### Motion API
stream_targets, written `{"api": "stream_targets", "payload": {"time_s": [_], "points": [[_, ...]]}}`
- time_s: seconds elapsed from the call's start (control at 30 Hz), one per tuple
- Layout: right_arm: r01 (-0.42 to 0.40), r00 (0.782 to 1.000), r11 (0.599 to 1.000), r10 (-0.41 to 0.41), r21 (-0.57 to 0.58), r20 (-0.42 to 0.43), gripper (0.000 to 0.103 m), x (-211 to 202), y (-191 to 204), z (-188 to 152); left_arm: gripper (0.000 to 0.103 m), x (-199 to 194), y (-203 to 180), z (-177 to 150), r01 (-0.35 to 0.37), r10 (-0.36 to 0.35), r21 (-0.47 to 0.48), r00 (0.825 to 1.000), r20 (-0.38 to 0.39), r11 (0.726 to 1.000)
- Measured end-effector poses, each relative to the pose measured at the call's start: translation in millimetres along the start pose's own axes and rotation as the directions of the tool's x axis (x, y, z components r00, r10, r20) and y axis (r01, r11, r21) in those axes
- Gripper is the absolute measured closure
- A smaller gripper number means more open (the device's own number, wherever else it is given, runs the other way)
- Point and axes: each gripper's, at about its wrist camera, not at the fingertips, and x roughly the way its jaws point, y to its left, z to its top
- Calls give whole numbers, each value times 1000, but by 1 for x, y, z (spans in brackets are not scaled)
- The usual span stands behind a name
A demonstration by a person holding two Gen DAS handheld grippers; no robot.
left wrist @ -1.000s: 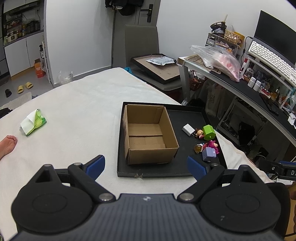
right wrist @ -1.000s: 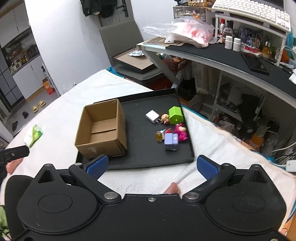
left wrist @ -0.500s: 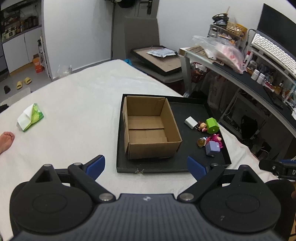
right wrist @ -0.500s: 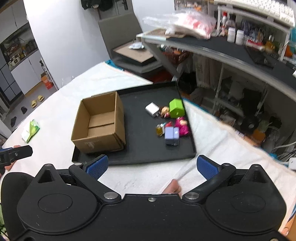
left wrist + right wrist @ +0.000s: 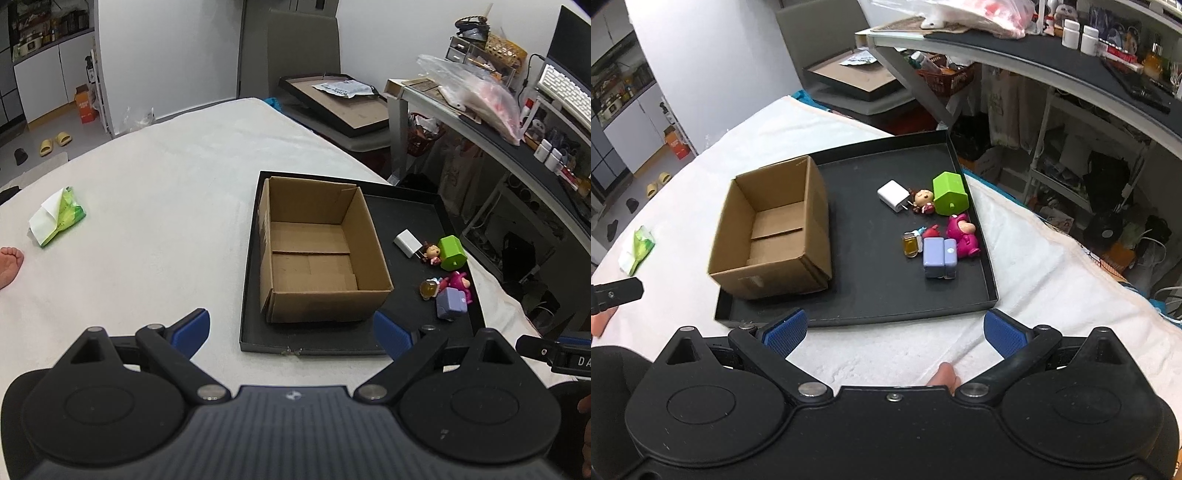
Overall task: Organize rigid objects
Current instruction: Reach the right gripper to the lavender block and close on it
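An empty open cardboard box [image 5: 317,254] [image 5: 775,229] stands at the left of a black tray [image 5: 343,339] [image 5: 871,295] on a white-covered bed. On the tray's right lie a white charger [image 5: 893,195], a small doll [image 5: 923,201], a green house block [image 5: 950,194], a pink figure [image 5: 962,236], a lilac block [image 5: 940,256] and a small amber bottle [image 5: 911,244]. My left gripper [image 5: 291,334] hovers open before the tray's near edge. My right gripper [image 5: 894,332] is open too, just short of the same edge, holding nothing.
A green tissue pack [image 5: 55,218] lies on the bed at the left, with a bare foot [image 5: 9,262] at the edge. A cluttered black desk [image 5: 1034,48] runs along the right. A chair holding a framed board [image 5: 347,107] stands beyond the bed.
Both grippers have moved forward and lower toward the tray, so the box and toys look larger. Nothing on the tray has shifted, and both grippers stay open.
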Motion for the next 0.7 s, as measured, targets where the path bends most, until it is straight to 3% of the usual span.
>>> {"api": "stream_targets", "payload": {"time_s": [0.4,0.7], "points": [[41,999,998,-41,56,-9,2,53,-17,23,10,48,-2,18,-28,28,20,999,-18,999],[84,995,993,-79,80,-57,8,95,-26,43,16,84,6,36,-27,26,-29,999,-48,999]]}}
